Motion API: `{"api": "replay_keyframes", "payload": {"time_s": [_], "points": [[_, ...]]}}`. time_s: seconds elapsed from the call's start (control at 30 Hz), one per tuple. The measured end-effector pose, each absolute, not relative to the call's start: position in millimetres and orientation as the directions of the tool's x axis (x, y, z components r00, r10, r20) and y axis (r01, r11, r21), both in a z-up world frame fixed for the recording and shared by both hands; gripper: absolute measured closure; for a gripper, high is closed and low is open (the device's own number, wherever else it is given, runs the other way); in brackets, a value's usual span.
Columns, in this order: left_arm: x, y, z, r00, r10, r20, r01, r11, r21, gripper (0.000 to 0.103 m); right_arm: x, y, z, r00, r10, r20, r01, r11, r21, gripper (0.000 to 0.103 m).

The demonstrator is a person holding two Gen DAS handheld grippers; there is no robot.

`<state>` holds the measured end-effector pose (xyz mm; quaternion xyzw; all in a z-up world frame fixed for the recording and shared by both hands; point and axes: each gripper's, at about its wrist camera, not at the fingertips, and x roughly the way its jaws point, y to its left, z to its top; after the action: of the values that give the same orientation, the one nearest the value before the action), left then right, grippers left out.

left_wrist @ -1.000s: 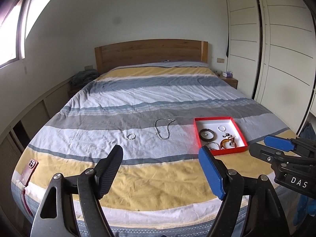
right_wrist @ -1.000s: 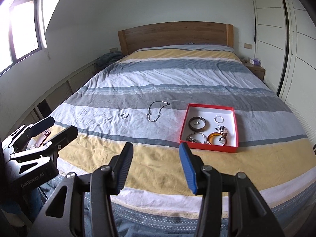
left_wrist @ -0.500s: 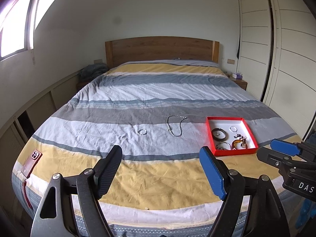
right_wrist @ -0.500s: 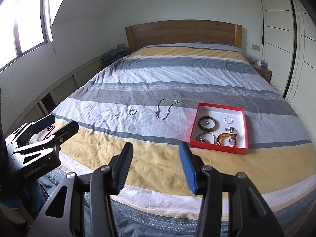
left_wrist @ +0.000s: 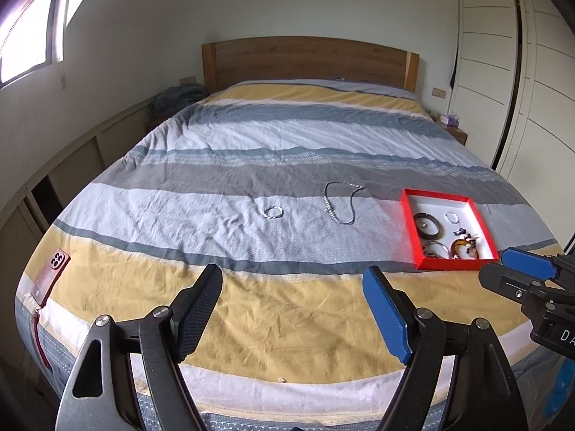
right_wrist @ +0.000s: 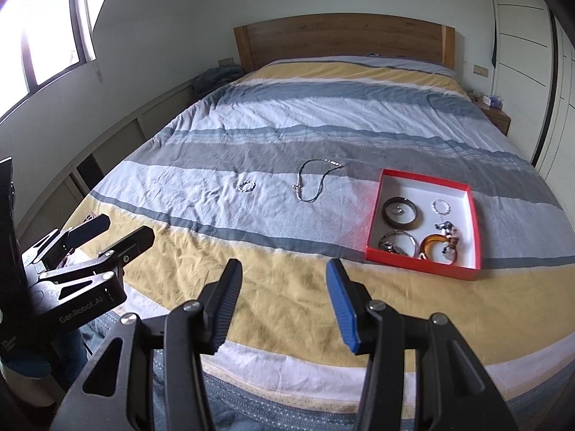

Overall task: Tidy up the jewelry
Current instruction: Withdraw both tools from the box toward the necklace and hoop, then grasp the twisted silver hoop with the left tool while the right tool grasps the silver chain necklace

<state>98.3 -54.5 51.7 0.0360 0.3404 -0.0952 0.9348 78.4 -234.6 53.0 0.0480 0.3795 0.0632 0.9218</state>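
A red tray (left_wrist: 408, 219) (right_wrist: 374, 212) with a white inside lies on the striped bed and holds several bangles and bracelets. Left of it a beaded necklace (left_wrist: 339, 204) (right_wrist: 315, 179) lies loose on the cover, and further left a small silver bracelet (left_wrist: 274, 212) (right_wrist: 246, 186). My left gripper (left_wrist: 293, 298) hovers open above the yellow stripe at the foot of the bed, nothing between its fingers. My right gripper (right_wrist: 284, 291) is open too, narrower, and empty, short of the tray. Each gripper shows at the edge of the other's view.
A phone in a reddish case (left_wrist: 50, 273) lies at the bed's front left corner. A tiny pale item (left_wrist: 283, 379) sits on the white stripe near the foot edge. Wardrobe doors (left_wrist: 510, 82) stand on the right, a nightstand (right_wrist: 497, 115) and wooden headboard (left_wrist: 309, 61) at the back.
Both grippers have moved in toward the bed and dipped lower, so the bed and jewelry sit larger and shifted right in both views. Jaw openings look unchanged.
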Motion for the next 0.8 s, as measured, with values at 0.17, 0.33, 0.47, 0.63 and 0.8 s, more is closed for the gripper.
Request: {"api": "replay_keyframes", "payload": {"time_s": [0.17,0.33,0.47,0.63,0.8], "points": [[122.1,-45.0,35.0,0.728,-0.124,-0.674,0.174,0.985,0.006,0.023,105.0,-229.4,40.9,0.68,0.176,-0.712,-0.101,0.984,0.147,0.056],[148.6,-31.2,14.4,0.698,-0.098,-0.709,0.138,0.99,-0.002,0.023,138.1,-221.2,26.9,0.65,0.193,-0.735,-0.123,0.981,0.149,0.056],[174.6,-19.0,-3.9,0.674,-0.081,-0.735,0.107,0.994,-0.012,0.023,167.1,-216.2,13.9,0.627,0.201,-0.753,-0.129,0.98,0.154,0.054],[214.3,-12.2,-23.5,0.66,-0.082,-0.747,0.099,0.995,-0.022,0.023,211.1,-209.5,-6.3,0.6,0.206,-0.773,-0.135,0.979,0.156,0.046],[260.1,-14.1,-43.2,0.641,-0.1,-0.761,0.123,0.992,-0.027,0.023,256.0,-210.8,-28.5,0.577,0.207,-0.79,-0.13,0.978,0.161,0.046]]}}
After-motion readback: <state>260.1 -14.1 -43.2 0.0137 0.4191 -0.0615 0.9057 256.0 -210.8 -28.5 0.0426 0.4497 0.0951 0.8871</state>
